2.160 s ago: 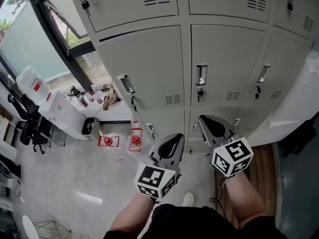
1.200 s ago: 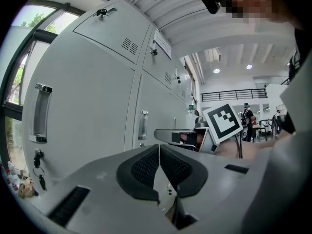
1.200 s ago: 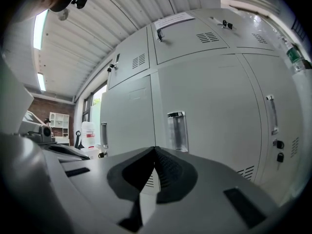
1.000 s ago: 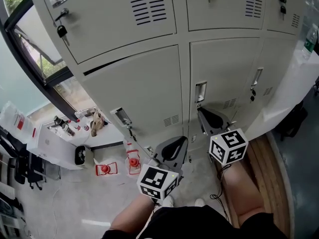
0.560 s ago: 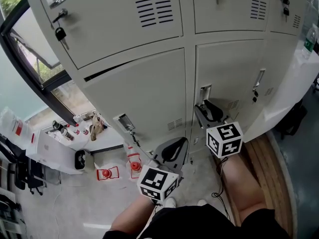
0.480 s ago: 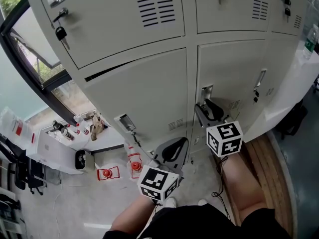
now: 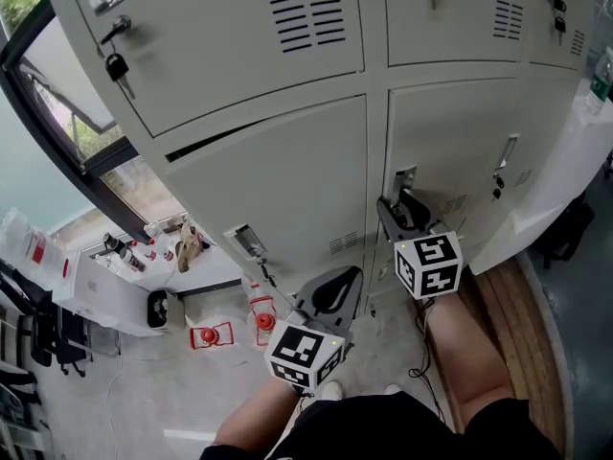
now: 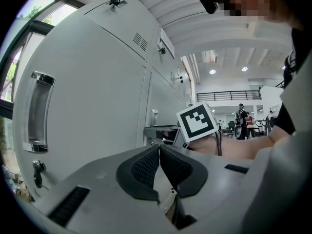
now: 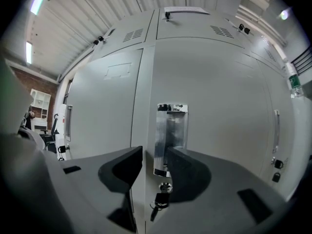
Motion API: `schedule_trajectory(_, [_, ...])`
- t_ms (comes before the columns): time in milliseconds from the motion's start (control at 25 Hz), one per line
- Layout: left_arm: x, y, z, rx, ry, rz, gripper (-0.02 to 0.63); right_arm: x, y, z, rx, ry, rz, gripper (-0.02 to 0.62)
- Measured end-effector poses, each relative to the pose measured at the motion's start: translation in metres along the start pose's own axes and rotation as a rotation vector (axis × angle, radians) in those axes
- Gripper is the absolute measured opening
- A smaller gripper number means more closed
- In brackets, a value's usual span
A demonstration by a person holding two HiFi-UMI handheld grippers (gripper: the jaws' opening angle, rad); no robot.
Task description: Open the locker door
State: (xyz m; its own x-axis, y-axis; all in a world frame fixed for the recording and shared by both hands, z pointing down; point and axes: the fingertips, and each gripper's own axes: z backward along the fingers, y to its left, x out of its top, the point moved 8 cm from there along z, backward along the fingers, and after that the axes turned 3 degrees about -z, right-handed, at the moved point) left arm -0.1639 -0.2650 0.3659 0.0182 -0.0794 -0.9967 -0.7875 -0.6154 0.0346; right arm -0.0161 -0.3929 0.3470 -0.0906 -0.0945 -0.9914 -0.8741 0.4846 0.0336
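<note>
The grey locker door [image 7: 460,123] in the middle row is closed. Its chrome recessed handle [image 7: 406,180] sits at the door's left edge. My right gripper [image 7: 396,209] is held right up at this handle. In the right gripper view the handle [image 9: 171,130] stands just beyond the tips of my right gripper [image 9: 155,156], which is open with nothing between its jaws. A key [image 9: 160,199] hangs in the lock under the handle. My left gripper [image 7: 330,297] hangs lower, away from the lockers. In its own view my left gripper [image 8: 159,155] is shut and empty.
The neighbouring door to the left has its own handle [image 7: 244,241] with a key. Another key [image 7: 117,66] hangs from an upper locker. A white table [image 7: 101,281] with bottles and red objects [image 7: 213,334] on the floor lie to the left. A wooden platform [image 7: 508,305] is on the right.
My right gripper has moved up and in from below the handle until its tips are at it. The left gripper has hardly moved.
</note>
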Motion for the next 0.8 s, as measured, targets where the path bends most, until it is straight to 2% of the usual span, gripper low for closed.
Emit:
schedule_trajectory(200, [-0.001, 0.001, 0.001, 0.005, -0.002, 0.007, 0.021, 0.0, 0.0, -0.002, -0.003, 0.01, 0.005, 0.166])
schedule_trajectory(800, [-0.001, -0.01, 0.001, -0.008, -0.013, 0.01, 0.021, -0.003, -0.003, 0.014, 0.062, 0.016, -0.021, 0.156])
